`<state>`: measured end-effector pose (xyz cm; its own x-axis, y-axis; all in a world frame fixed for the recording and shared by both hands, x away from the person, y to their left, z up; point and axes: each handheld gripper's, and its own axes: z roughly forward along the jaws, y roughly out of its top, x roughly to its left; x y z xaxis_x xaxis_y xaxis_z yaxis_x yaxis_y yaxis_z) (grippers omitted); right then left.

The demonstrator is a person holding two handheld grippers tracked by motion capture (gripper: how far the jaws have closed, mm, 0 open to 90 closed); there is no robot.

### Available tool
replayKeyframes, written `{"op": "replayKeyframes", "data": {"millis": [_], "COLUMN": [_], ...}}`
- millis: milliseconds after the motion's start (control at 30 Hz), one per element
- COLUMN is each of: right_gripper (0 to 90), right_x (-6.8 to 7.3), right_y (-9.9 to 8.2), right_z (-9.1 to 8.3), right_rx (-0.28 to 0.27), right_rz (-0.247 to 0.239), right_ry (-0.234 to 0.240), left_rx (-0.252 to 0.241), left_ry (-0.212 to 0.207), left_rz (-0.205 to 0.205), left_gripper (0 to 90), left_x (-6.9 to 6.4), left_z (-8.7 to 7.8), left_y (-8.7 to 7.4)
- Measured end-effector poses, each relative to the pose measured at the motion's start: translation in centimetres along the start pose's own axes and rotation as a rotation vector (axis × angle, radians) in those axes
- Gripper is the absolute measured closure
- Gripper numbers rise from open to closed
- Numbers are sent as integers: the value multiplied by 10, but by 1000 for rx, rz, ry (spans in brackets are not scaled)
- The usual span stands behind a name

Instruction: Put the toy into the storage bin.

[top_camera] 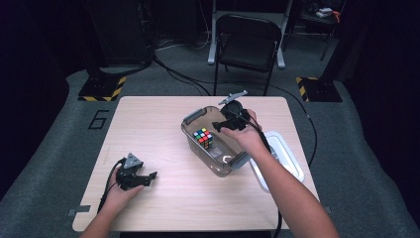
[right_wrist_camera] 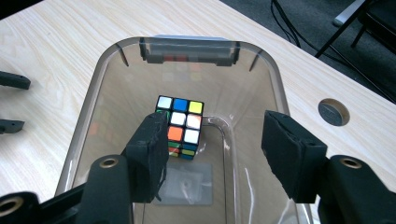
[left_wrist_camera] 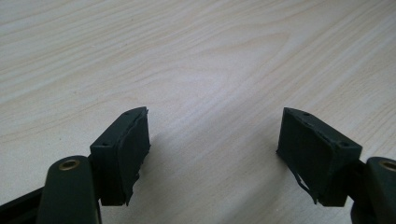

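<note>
Clear smoky plastic forms the open bin [top_camera: 192,130] that is set aslant on the table [top_camera: 163,213], towards its far right part, with one short end turned to the far edge and the other to the right edge. Inside it, on the floor near the far short end, a colour cube [top_camera: 203,138] is seen; in the right gripper view the cube [right_wrist_camera: 180,127] lies below and ahead of the jaws, slightly towards the left jaw, with its white, blue, yellow and orange top squares facing up. A white lid [top_camera: 289,157] is laid flat just beside the bin, at the right edge of the table.

The right gripper [top_camera: 220,127] is held over the bin's far end by the right hand [top_camera: 243,133], its jaws standing about half apart with nothing between them; the cube is not touched. The left gripper [top_camera: 150,176] is rested near the near left part of the table, well apart from the bin, its jaws spread wide over bare wood [left_wrist_camera: 201,60] and holding nothing.

The right gripper is judged much the nearer to the cube. For a grasp, a straight descent into the bin would be needed, with the jaws shifted a little so that the cube is centred between them and the bin's walls are cleared.
</note>
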<state>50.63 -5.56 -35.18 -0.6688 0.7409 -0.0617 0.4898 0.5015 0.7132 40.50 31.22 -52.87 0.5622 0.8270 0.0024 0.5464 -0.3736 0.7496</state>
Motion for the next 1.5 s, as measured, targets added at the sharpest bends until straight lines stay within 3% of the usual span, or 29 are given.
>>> {"op": "replayKeyframes", "data": {"millis": [400,533,600,767,1500], "right_gripper": [399,398,404,401,400], "right_x": [-21,-29,-32,-40,-68], "right_y": [-21,-29,-34,-40,-78], "right_z": [-28,-35,-41,-47,-51], "right_rx": [-31,-33,-54,-66,-48], "right_rz": [17,37,55,79,155], "right_ry": [-48,-66,-103,-117,-187], "left_rx": [1,-2,-1,0,-1], "left_ry": [0,3,3,5,5], "left_rz": [3,-4,0,3,4], "left_gripper": [249,249,249,249,249], "left_x": [0,0,0,0,0], "left_z": [0,0,0,0,0], "left_y": [0,0,0,0,0]}}
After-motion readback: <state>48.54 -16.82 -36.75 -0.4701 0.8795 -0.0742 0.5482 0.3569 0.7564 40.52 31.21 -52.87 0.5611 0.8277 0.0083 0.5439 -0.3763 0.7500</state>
